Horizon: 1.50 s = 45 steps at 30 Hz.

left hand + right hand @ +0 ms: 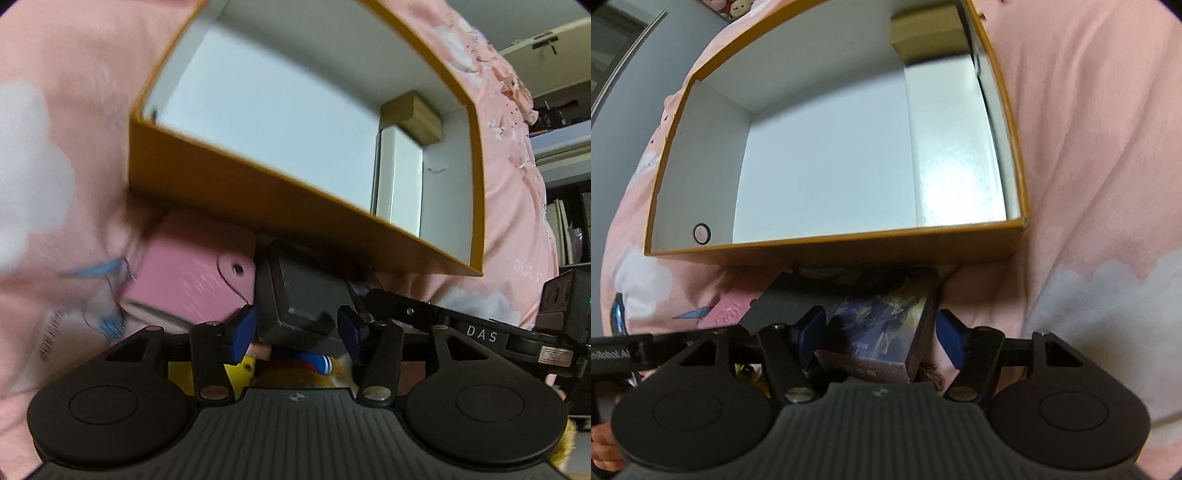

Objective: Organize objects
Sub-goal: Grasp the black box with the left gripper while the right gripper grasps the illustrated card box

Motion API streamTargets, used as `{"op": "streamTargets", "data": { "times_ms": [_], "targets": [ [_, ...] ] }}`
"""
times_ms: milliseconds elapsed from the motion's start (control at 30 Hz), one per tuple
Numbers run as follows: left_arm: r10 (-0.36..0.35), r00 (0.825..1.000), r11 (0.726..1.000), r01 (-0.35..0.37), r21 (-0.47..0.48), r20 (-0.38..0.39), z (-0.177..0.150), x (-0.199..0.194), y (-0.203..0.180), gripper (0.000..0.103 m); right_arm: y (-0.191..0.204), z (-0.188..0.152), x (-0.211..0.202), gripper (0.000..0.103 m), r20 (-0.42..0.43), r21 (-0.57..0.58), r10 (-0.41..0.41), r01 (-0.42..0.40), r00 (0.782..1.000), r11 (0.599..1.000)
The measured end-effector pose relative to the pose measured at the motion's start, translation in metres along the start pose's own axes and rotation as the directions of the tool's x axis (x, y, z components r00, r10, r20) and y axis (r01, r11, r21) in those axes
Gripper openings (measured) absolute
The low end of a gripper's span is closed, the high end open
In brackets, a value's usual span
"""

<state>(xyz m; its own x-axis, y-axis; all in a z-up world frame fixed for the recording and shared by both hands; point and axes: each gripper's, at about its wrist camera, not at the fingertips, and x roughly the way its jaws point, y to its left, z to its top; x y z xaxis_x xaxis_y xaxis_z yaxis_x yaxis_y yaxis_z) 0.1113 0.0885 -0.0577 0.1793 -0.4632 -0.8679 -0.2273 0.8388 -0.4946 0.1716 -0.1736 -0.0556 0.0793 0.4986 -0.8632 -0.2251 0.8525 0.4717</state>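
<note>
my left gripper [295, 328] straddles the dark block [299, 295], fingers apart. my right gripper [882, 338] straddles the card box [882, 328], fingers apart, its long axis pointing ahead. the open box [849, 247] lies just beyond both.

An open orange-walled box [831, 254] with a white interior is sitting on a pink bedspread, its opening facing up. Inside, a small tan carton [929, 31] is lying in a far corner, touching a glossy white box [951, 147] that is lying along the side wall. Just outside the near wall, a dark grey box [301, 295] is lying tilted, touching a pink case [192, 277] with a snap tab beside it. From the right wrist view, a box with dark illustrated cover art [882, 325] is lying beside the grey one, one end under the orange wall.
</note>
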Motion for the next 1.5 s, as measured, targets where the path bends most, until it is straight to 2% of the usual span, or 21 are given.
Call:
{"op": "streamTargets", "data": {
  "times_ms": [67,200,467,533,600,700,767,867,1000,1100,1233,1400,1500],
  "targets": [
    [-0.013,0.999,0.999,0.011,-0.039,-0.035,0.0,0.009,0.005,0.062,-0.008,0.001,0.005,0.069,-0.024,0.042,0.034,-0.033,0.999,0.999],
    [-0.029,0.999,0.996,0.026,-0.089,-0.03,0.001,0.014,0.01,0.064,-0.02,0.001,0.013,0.069,-0.051,0.107,0.096,-0.09,0.994,0.99],
    [-0.026,0.999,0.995,0.024,-0.095,-0.026,-0.004,0.027,0.007,0.074,-0.031,-0.002,0.009,0.067,-0.042,0.158,0.139,-0.13,0.989,0.979],
    [-0.027,0.999,0.996,0.025,-0.089,-0.017,-0.006,0.03,0.005,0.074,-0.029,-0.004,0.001,0.067,-0.027,0.132,0.121,-0.117,0.992,0.984],
    [-0.022,1.0,0.996,0.021,-0.091,-0.007,-0.009,0.031,0.003,0.069,-0.029,-0.007,-0.008,0.067,-0.013,0.117,0.095,-0.093,0.995,0.989],
    [-0.039,0.999,0.993,0.039,-0.109,0.002,-0.013,0.029,0.005,0.053,-0.033,-0.01,-0.021,0.067,-0.003,0.104,0.051,-0.05,0.999,0.993],
    [-0.053,0.999,0.992,0.053,-0.115,0.003,-0.016,0.027,0.006,0.051,-0.038,-0.009,-0.024,0.067,-0.011,0.095,0.016,-0.015,1.0,0.995],
    [-0.057,0.998,0.993,0.058,-0.098,0.015,-0.023,0.022,0.004,0.048,-0.044,-0.004,-0.023,0.068,-0.046,0.105,0.03,-0.025,0.999,0.994],
    [-0.028,0.998,0.999,0.031,-0.038,0.058,-0.024,0.005,-0.005,0.045,-0.033,0.008,-0.02,0.068,-0.104,0.008,-0.025,0.026,0.994,1.0],
    [0.004,0.994,0.999,-0.008,0.035,0.109,-0.024,-0.014,-0.016,0.044,-0.013,0.015,-0.016,0.07,-0.149,-0.133,-0.112,0.092,0.983,0.987],
    [0.032,0.988,0.994,-0.048,0.1,0.151,-0.027,-0.023,-0.026,0.044,0.015,0.019,-0.003,0.072,-0.183,-0.31,-0.232,0.168,0.955,0.936],
    [0.032,0.984,0.99,-0.056,0.131,0.174,-0.023,-0.027,-0.036,0.044,0.025,0.025,0.014,0.068,-0.21,-0.378,-0.296,0.202,0.932,0.904],
    [0.019,0.983,0.989,-0.045,0.141,0.184,-0.023,-0.029,-0.04,0.044,0.023,0.026,0.01,0.066,-0.212,-0.371,-0.289,0.197,0.934,0.908]
  ]
}}
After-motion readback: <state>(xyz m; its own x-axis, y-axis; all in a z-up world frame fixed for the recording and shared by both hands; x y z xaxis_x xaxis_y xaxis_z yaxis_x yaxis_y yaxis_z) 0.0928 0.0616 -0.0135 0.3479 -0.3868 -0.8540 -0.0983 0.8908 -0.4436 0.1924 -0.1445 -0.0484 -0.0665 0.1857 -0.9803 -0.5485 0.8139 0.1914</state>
